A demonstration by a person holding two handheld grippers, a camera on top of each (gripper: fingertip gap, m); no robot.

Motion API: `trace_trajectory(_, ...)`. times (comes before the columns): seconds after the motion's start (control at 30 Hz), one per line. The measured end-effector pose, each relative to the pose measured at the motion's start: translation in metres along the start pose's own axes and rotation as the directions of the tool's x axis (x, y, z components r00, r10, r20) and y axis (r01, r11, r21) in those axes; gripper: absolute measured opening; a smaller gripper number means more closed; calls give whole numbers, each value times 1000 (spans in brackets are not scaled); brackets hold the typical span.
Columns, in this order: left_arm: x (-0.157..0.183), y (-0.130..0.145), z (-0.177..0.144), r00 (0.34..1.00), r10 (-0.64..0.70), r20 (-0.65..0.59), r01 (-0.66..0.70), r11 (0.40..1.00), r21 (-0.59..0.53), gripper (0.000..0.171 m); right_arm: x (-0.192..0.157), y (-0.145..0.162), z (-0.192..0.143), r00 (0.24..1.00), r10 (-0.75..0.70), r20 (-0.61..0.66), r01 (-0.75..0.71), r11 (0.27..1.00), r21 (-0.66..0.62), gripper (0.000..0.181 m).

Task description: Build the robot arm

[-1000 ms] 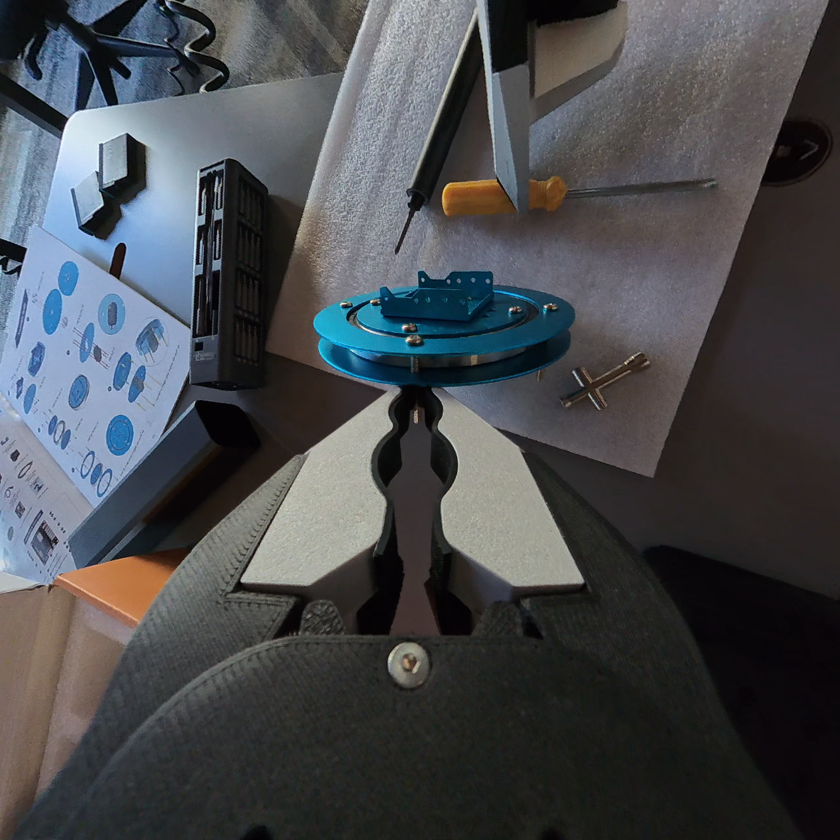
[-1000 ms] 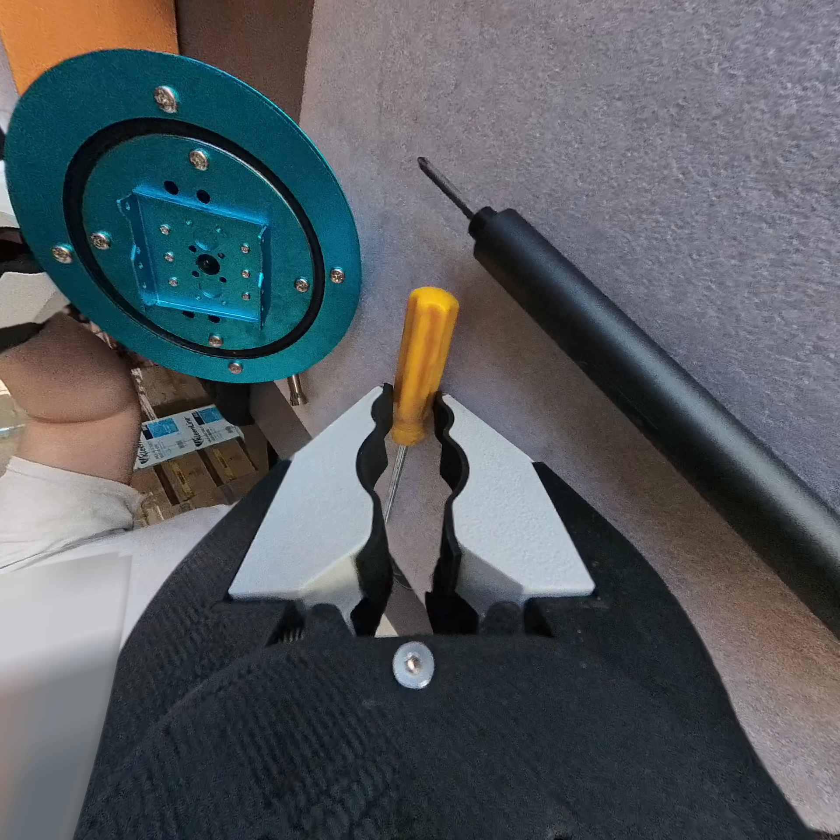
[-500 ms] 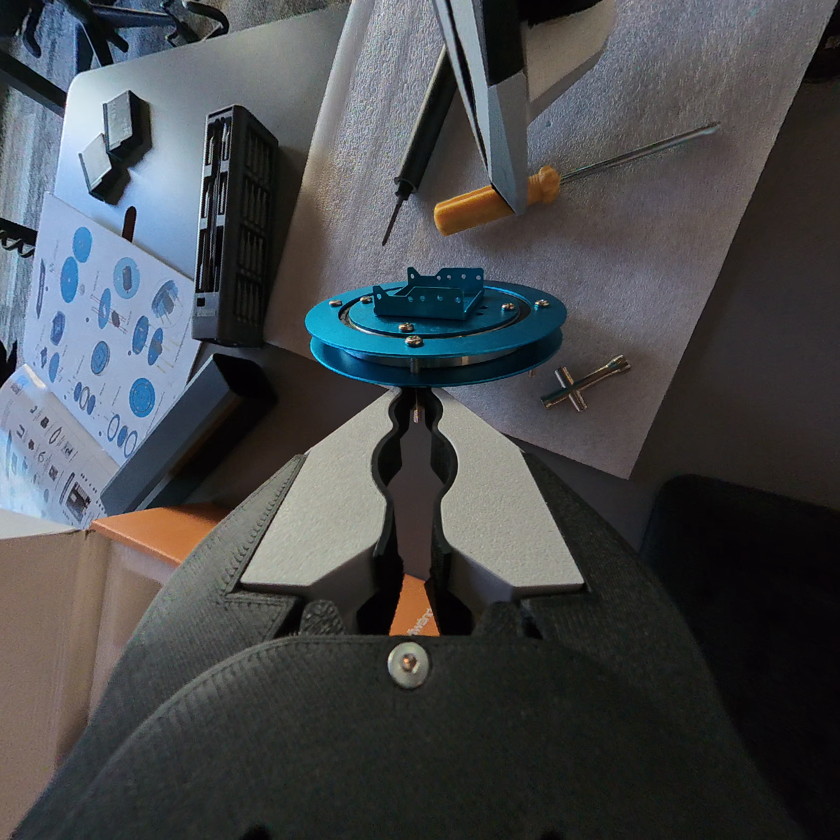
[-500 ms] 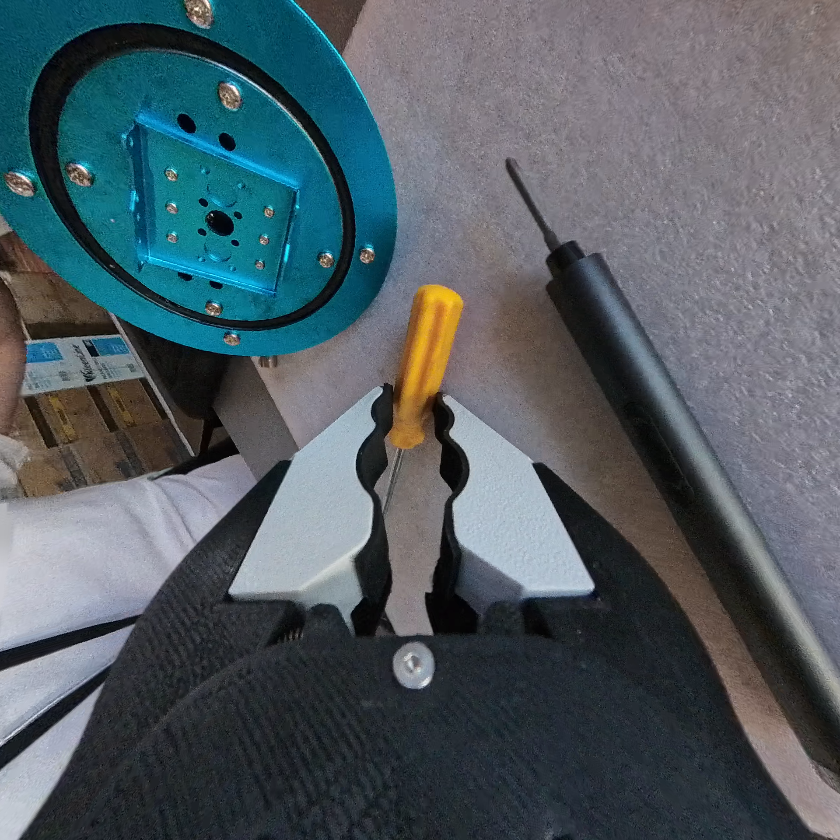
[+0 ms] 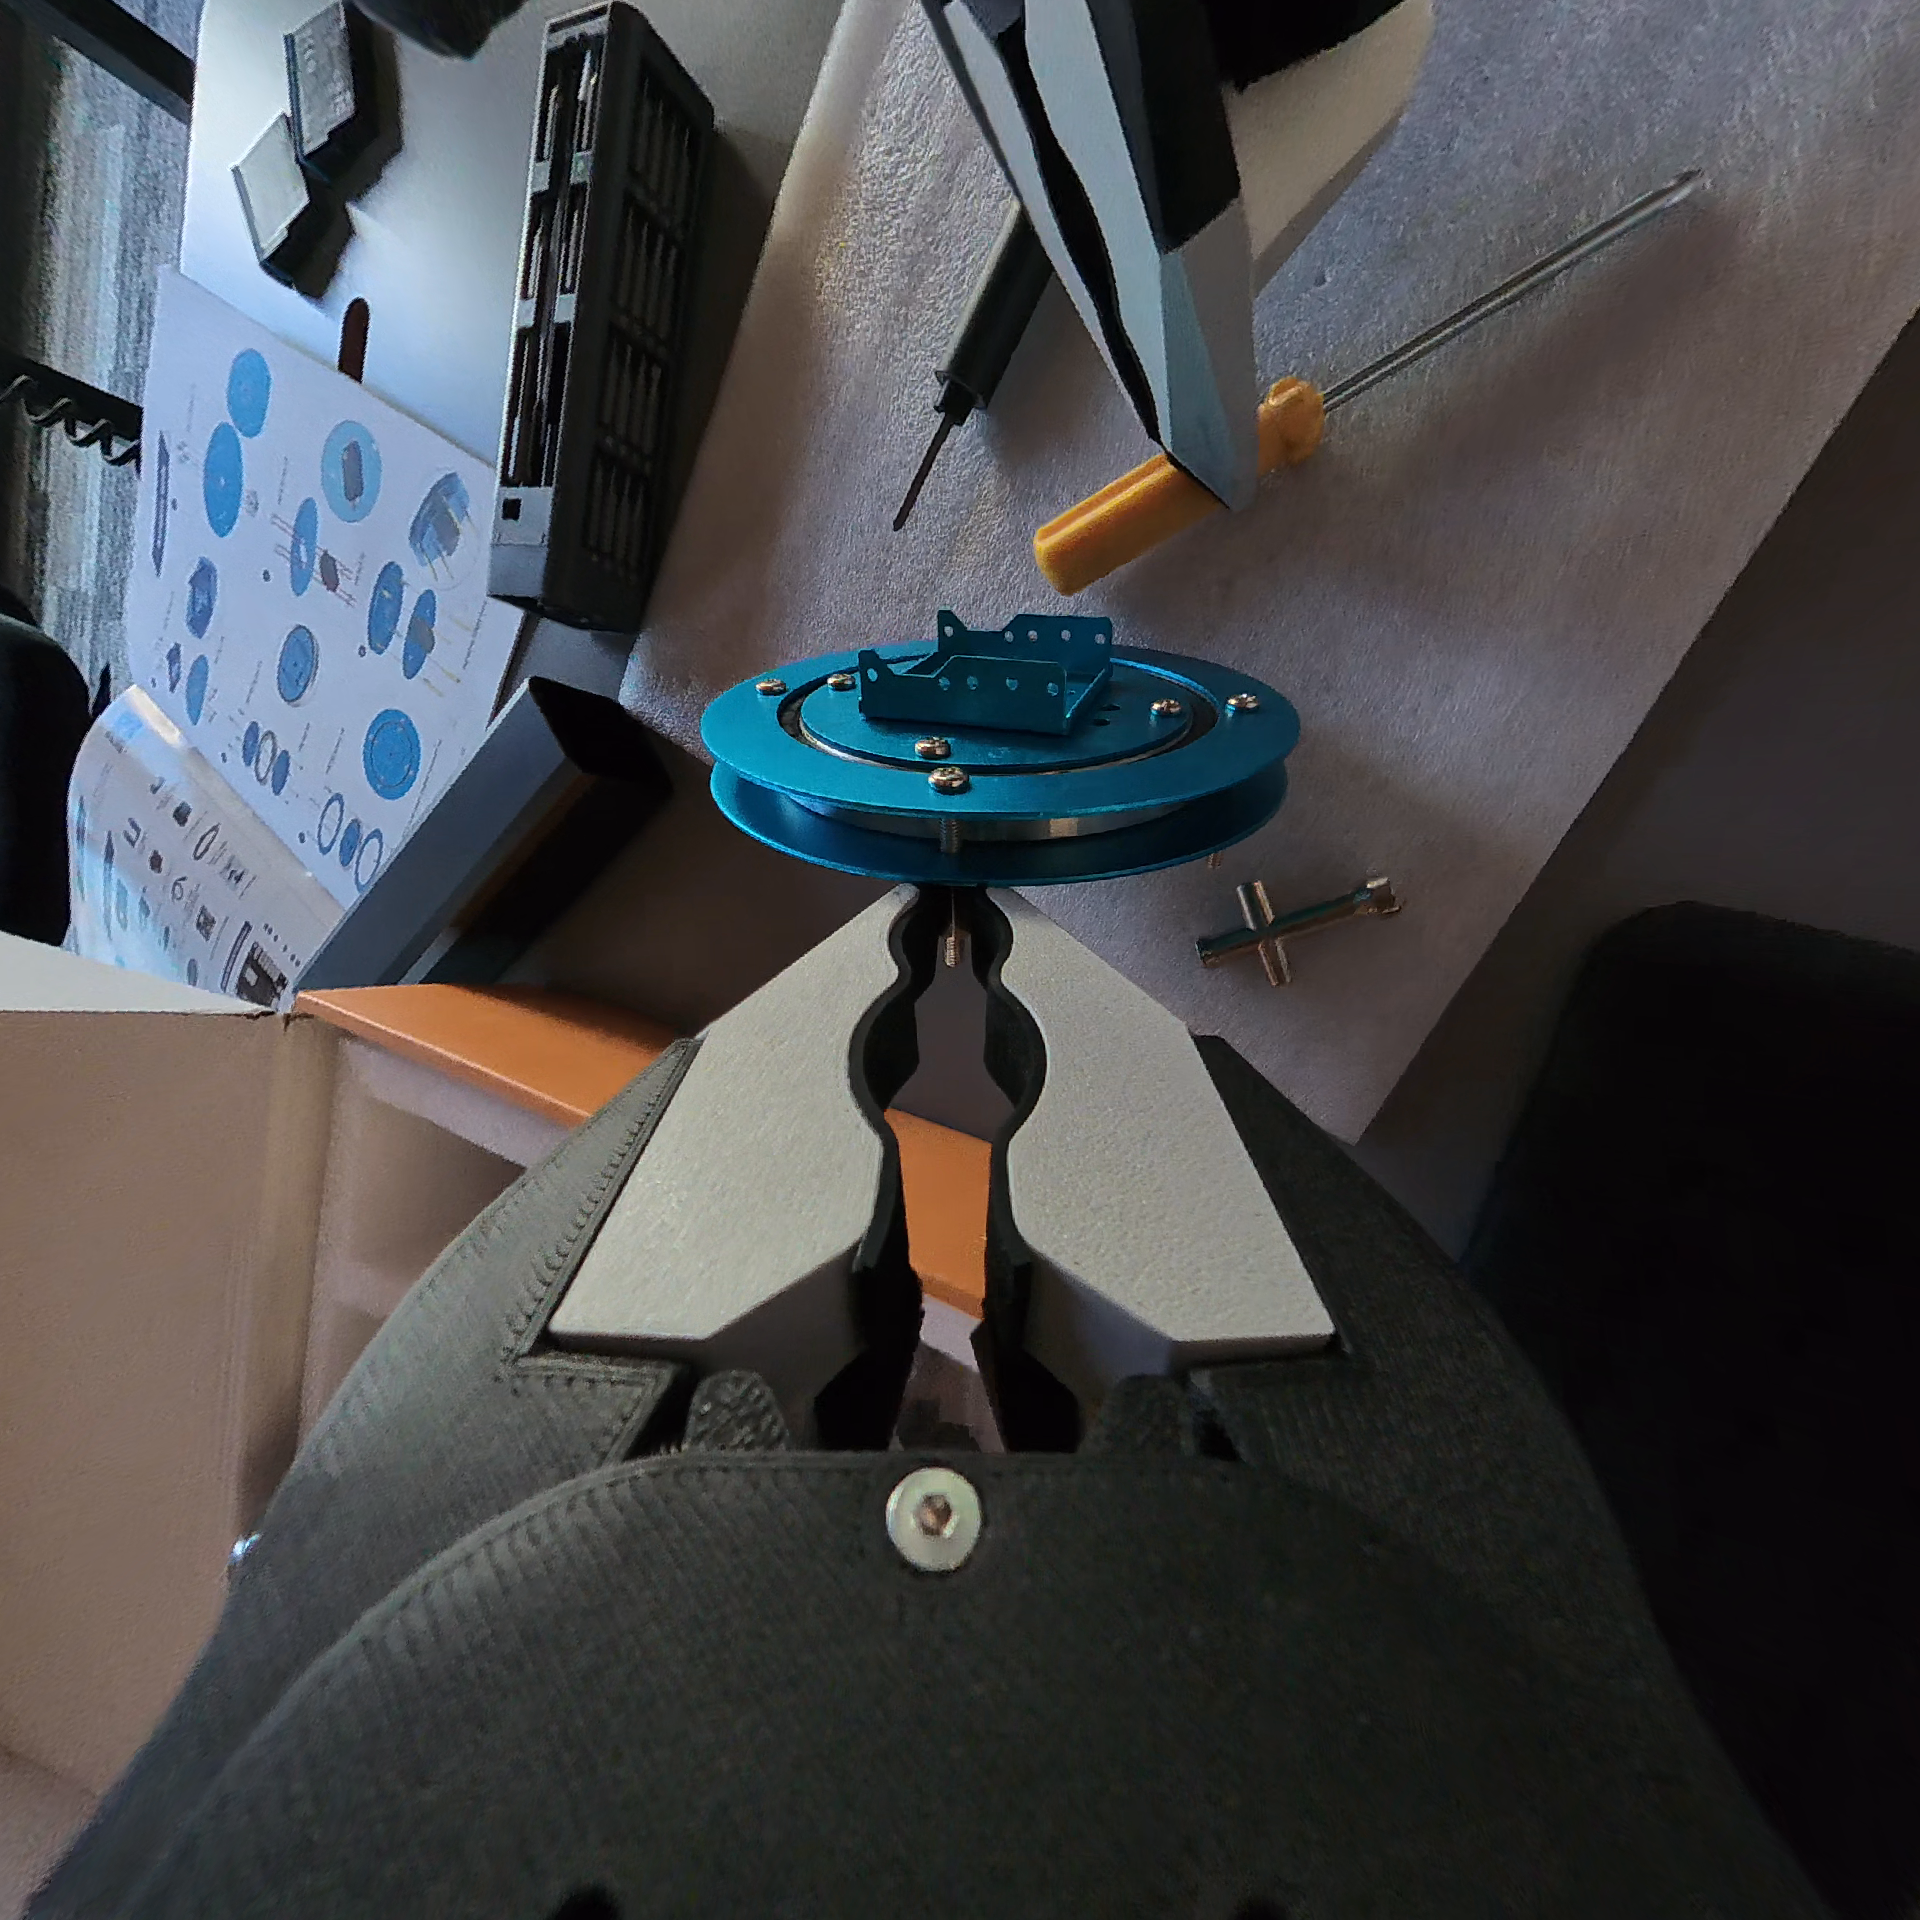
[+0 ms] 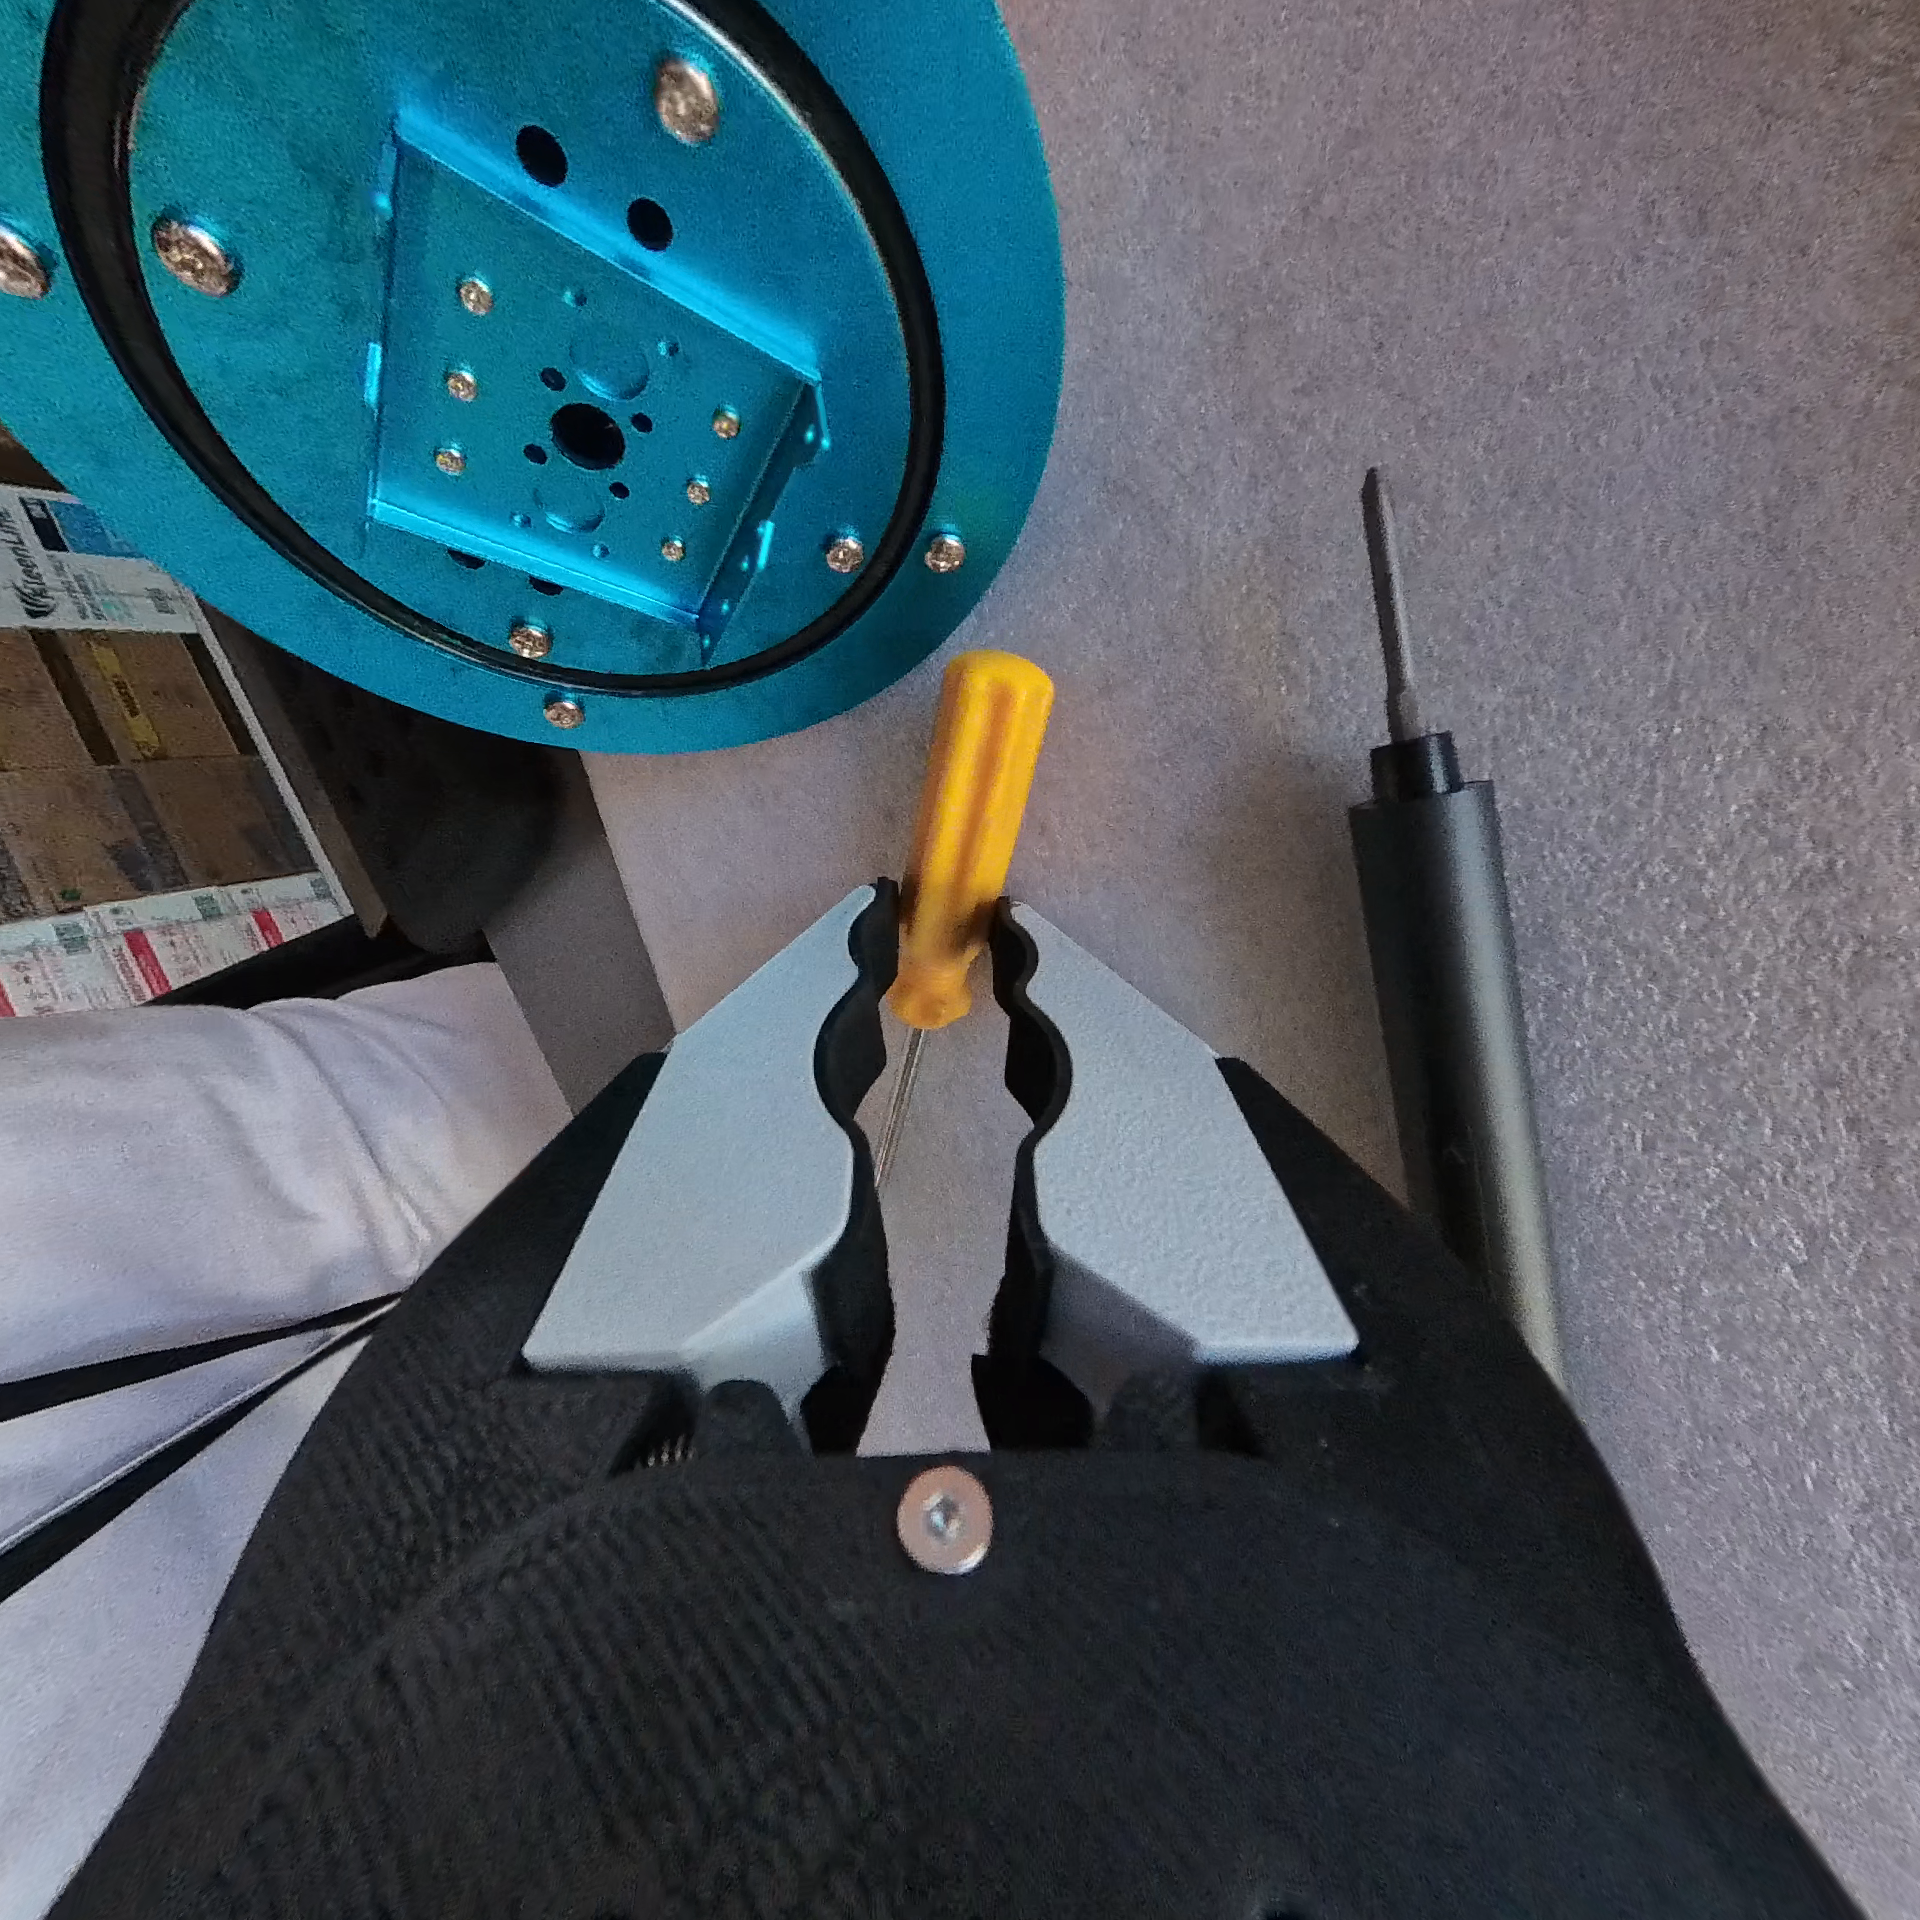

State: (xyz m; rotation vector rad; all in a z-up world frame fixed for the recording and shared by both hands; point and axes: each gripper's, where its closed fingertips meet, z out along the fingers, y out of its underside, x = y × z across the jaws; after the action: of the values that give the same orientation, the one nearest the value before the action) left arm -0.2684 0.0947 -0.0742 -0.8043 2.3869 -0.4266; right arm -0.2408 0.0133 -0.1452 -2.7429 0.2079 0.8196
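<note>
- Blue round disc (image 5: 997,774): in the left wrist view, the left gripper (image 5: 951,920) is clenched on a small screw under it, over the grey mat (image 5: 1455,644). The disc is shiny, with a little bracket (image 5: 987,675) on top. So thin a hold could let it tip.
- In the right wrist view, the right gripper (image 6: 940,909) is clenched on the yellow screwdriver (image 6: 971,821), just beside the disc. It could slip or bump it. A black screwdriver (image 6: 1444,935) lies near.

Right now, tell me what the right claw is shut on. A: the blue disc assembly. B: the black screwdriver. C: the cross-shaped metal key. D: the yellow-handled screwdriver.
D: the right claw grips the yellow-handled screwdriver by the shaft end of its handle, while the black screwdriver lies apart on the grey foam mat.
</note>
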Motion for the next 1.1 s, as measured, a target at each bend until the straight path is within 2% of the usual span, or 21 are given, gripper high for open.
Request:
trace_trajectory(0.17,-6,2,0,1000,-2,9,2,1000,-9,4,0,1,-6,997,47,58,-48,999,15,17)
trace_trajectory(0.23,-8,1,1,1000,-3,13,3,1000,-9,4,-2,-1,-14,998,-4,64,-1,997,75,23)
trace_trajectory(0.3,-9,1,2,1000,-8,18,8,1000,-11,4,-11,-11,-29,994,-103,34,94,972,215,29)
trace_trajectory(0.37,-10,-1,2,1000,-9,21,9,1000,-18,4,-32,-29,-44,970,-241,-28,232,886,402,39)
trace_trajectory(0.43,-9,-4,1,1000,-3,27,3,1000,-23,4,-58,-46,-55,925,-356,-129,366,754,545,56)
trace_trajectory(0.5,-8,-10,1,999,7,35,-6,1000,-25,4,-76,-58,-60,893,-398,-209,439,669,600,68)
trace_trajectory(0.6,-7,-24,2,998,11,56,-11,1000,12,4,-95,-69,-69,833,-480,-274,532,563,633,62)
trace_trajectory(0.67,-6,-34,3,998,13,61,-17,998,56,5,-83,-71,-67,776,-505,-377,627,554,549,60)
trace_trajectory(0.7,-6,-38,4,998,16,66,-21,997,73,5,-75,-72,-68,752,-505,-424,659,553,509,52)
trace_trajectory(0.77,-9,-40,6,997,25,67,-31,995,96,5,-67,-72,-65,730,-523,-439,683,560,468,44)
trace_trajectory(0.87,-10,-38,6,999,49,21,-51,990,129,5,-66,-76,-62,739,-530,-415,673,572,469,43)
trace_trajectory(1.0,-9,-40,6,996,56,-70,-38,970,239,4,-65,-73,-62,754,-517,-405,657,591,468,41)
trace_trajectory(1.1,-11,-41,8,994,60,-89,-37,970,241,4,-63,-75,-63,784,-481,-392,621,602,503,41)
